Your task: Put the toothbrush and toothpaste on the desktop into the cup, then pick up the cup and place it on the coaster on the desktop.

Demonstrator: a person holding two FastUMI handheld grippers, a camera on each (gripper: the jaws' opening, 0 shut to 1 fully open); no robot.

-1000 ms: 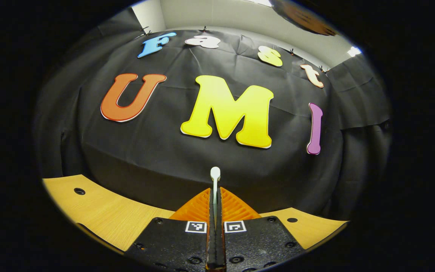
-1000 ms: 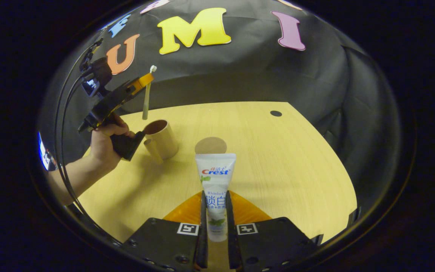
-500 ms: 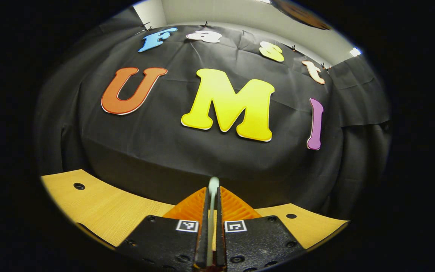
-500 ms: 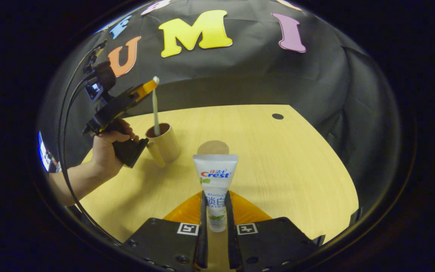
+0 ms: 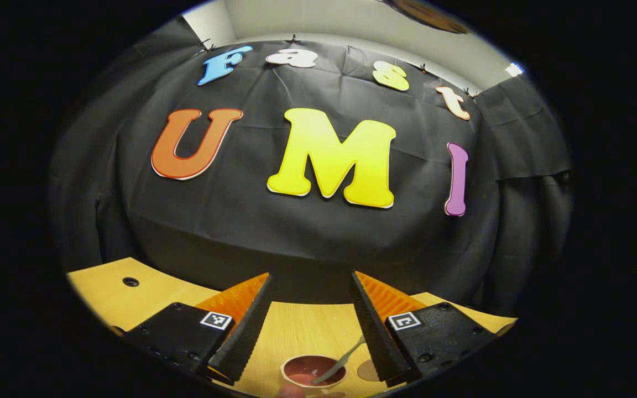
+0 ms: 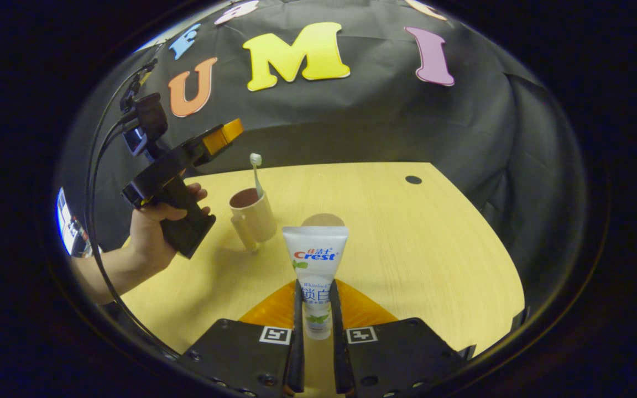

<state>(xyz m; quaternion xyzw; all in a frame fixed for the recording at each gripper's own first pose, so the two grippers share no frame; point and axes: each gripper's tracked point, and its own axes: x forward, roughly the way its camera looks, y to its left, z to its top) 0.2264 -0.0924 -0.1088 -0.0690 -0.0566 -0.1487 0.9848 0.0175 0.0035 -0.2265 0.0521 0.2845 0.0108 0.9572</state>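
Toothpaste (image 6: 315,271) standing upright nearest in the right gripper view, pinched low on its tube by the right gripper (image 6: 315,309), both fingers pressing its sides, crimped end pointing up over the desktop (image 6: 407,249). Lying just beyond the tube, partly hidden by it: the round coaster (image 6: 324,220). Sitting left of the coaster, a little apart from it: the cup (image 6: 253,216), handle turned toward the near side, with the toothbrush (image 6: 256,174) leaning inside it, bristled head sticking up above the rim. Hovering farther left and higher than the cup: the left gripper (image 6: 224,135), gripped by a hand (image 6: 155,229). Spreading wide apart in the left gripper view, its fingers (image 5: 244,323), holding nothing, with the cup (image 5: 313,373) and toothbrush (image 5: 343,359) showing below between them. Hanging at the far edge: black cloth wall (image 6: 363,127).
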